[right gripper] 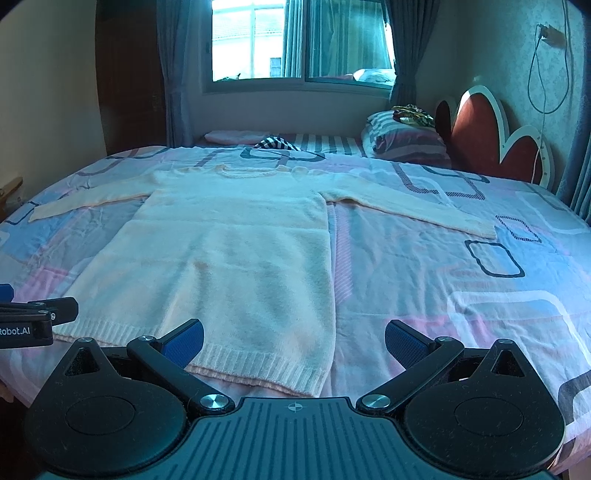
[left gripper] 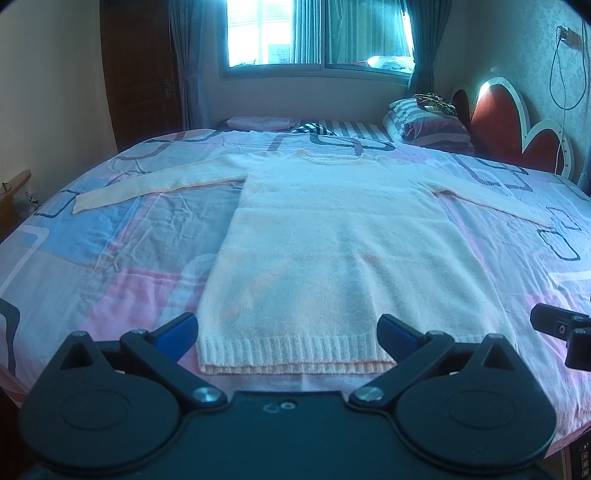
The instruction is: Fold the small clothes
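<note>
A pale cream knitted sweater [left gripper: 332, 236] [right gripper: 229, 251] lies flat on the bed, neckline toward the window, both sleeves spread out to the sides, ribbed hem nearest me. My left gripper [left gripper: 288, 332] hovers open just above the hem, its blue pads [left gripper: 177, 332] straddling the sweater's width. My right gripper [right gripper: 293, 338] is open over the hem's right corner, with one pad over the knit and the other over the sheet. Each gripper's black body shows at the edge of the other's view: the right gripper [left gripper: 565, 332] and the left gripper [right gripper: 33, 317]. Nothing is held.
The bedsheet [right gripper: 461, 295] is pink, blue and white with dark outlined shapes. Striped pillows [left gripper: 424, 125] and a red headboard [left gripper: 509, 129] sit at the far right. A window [left gripper: 314, 33] with curtains is behind. A wooden door [left gripper: 140, 74] stands at the left.
</note>
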Tool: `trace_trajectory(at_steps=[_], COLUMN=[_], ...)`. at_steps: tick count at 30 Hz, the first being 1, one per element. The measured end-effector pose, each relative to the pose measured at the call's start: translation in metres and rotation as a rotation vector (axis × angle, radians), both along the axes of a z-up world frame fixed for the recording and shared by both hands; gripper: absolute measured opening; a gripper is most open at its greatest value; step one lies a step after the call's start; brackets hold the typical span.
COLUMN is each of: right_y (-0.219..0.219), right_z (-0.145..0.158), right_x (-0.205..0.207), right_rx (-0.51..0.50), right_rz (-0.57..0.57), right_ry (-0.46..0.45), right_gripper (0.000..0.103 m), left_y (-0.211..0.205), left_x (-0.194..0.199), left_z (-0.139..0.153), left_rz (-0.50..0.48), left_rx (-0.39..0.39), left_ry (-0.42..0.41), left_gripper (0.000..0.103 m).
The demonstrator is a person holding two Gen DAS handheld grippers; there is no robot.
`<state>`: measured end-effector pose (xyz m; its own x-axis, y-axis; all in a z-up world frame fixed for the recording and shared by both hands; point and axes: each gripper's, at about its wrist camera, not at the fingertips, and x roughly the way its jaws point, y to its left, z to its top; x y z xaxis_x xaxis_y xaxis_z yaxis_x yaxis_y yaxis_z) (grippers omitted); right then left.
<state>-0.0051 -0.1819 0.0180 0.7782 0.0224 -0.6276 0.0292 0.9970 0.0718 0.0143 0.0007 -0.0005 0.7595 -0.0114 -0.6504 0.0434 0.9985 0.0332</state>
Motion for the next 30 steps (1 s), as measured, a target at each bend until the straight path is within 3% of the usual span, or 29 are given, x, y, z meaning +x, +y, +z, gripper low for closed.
trace_trajectory(at_steps=[13,30], right_y=[-0.015,-0.055], right_z=[-0.011,-0.027], right_x=[0.047,0.148], right_rx=[-0.003,0.012], right_rz=[-0.038,-0.126], right_ry=[0.022,0.053], right_gripper=[0.103,0.103], left_y=[-0.011,-0.030], left_x=[0.052,0.161], left_z=[-0.011,-0.024], left_rz=[-0.036,-0.060], left_rx=[-0.004,-0.011], left_ry=[0.024,0.079], left_gripper=[0.102,0.102])
